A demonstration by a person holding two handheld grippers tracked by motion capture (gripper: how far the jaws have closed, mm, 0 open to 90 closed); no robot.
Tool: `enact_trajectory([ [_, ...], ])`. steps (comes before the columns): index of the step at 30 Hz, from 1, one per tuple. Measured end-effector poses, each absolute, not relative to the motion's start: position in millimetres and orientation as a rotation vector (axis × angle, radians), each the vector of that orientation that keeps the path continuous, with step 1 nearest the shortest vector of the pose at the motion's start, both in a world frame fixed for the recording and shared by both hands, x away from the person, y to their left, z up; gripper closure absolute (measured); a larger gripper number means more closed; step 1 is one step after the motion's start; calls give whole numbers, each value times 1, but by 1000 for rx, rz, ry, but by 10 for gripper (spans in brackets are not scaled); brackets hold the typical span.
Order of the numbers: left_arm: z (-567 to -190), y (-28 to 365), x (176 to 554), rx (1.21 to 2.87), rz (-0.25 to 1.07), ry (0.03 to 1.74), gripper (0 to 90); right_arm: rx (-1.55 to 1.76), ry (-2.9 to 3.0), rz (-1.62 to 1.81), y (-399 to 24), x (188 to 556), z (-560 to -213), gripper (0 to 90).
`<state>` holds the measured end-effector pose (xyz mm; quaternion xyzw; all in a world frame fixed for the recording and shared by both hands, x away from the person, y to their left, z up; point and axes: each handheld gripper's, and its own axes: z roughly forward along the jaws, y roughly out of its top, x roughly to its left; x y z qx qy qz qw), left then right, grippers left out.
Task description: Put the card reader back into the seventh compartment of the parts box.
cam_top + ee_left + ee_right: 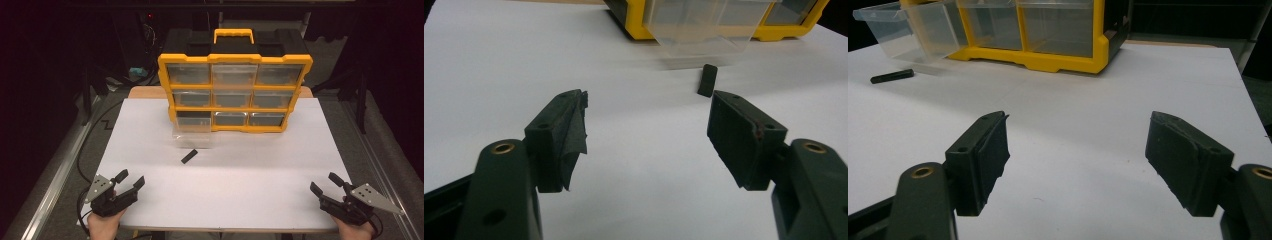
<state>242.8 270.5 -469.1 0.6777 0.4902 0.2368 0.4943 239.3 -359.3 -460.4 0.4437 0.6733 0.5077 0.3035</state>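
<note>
the left gripper [126, 181] sits nearest the camera at the near left edge of the white board [250, 170], its jaws spread wide with nothing between them; the right gripper [326, 184] mirrors it at the near right corner, jaws equally parted and empty. ahead of the left gripper's fingertips [574, 107], and just beyond its right-hand pad, lies a small black bar [707, 80] flat on the board. just past the bar, the clear drawer [192, 131] stands pulled out of the bottom-left slot of the yellow organizer [235, 92], resting tilted on the board. judging from this, the drawer is already opened, but the bar is untouched; picking it up, dropping it in the drawer and pushing the drawer home all seem left to do.
</note>
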Motion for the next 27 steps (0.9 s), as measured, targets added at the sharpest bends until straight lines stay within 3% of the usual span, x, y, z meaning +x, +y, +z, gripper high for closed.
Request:
enact_trajectory([
  [27,-467,270,243,1646,573,1180,318,1185,1789,1352,-359,239,-460,250],
])
